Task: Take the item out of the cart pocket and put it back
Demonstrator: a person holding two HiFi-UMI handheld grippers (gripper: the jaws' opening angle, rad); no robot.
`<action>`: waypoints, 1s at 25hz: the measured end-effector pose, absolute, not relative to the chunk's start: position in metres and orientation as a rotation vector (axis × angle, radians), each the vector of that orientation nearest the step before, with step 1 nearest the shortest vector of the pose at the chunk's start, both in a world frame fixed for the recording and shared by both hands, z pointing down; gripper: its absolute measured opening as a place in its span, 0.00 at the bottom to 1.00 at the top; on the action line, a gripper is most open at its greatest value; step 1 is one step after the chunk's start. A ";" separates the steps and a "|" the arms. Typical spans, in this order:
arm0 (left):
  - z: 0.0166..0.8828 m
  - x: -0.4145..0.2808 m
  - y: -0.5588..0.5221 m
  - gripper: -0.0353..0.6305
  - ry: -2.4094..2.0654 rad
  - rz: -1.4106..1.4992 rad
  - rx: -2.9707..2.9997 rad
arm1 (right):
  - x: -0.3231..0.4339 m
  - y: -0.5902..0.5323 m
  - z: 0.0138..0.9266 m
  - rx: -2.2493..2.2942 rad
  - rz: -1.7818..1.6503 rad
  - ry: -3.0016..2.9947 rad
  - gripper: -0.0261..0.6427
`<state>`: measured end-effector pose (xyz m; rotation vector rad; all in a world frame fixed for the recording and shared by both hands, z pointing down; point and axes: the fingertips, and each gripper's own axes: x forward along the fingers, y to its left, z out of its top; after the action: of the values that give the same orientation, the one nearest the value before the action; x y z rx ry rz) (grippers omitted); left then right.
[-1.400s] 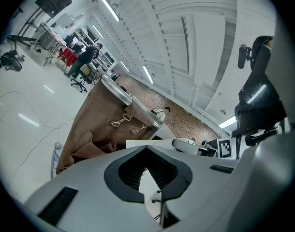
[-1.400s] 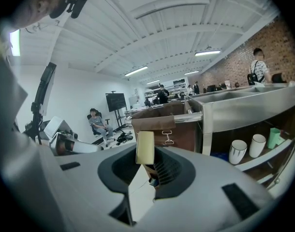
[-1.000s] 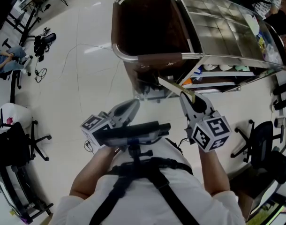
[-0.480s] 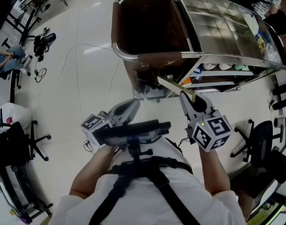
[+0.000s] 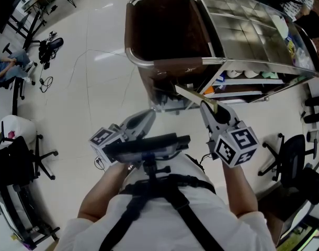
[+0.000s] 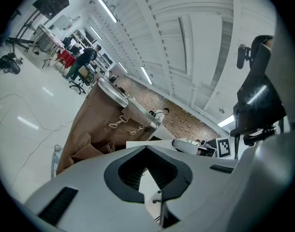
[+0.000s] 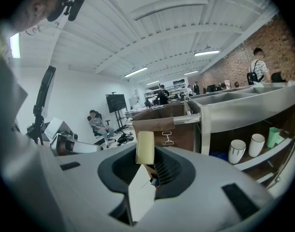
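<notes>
Dark, unreadable interior of cart pocket (image 5: 176, 67)

Cart (image 5: 243, 30): shiny smooth metal. Cart pocket (image 5: 175, 67): brown matt cloth. Floor (image 5: 91, 93): glossy, smooth. Item (image 7: 145, 148): pale matt card.

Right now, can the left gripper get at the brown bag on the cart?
Probably yes. The left gripper points at the brown bag, and only bare floor lies between them.

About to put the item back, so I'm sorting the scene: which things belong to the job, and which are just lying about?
Job: flat pale item, clamped in the right gripper; the cart's brown pocket; left gripper, shut and empty.
Lying about: white cups; office chair; black gear on the floor.
</notes>
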<state>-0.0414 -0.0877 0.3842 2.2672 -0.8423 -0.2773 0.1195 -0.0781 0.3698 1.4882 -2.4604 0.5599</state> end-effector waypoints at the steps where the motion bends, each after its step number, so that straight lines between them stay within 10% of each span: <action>1: 0.385 -0.041 -0.086 0.04 -0.838 -0.270 2.271 | 0.119 -0.079 0.370 1.486 0.560 -2.461 0.15; 25: 0.387 -0.049 -0.079 0.04 -0.855 -0.272 2.273 | 0.091 -0.102 0.389 1.403 0.541 -2.465 0.15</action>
<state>-0.0493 -0.0792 0.3875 2.2727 -0.8548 -0.2716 0.0912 -0.1017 0.3887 1.4026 -2.4647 0.5412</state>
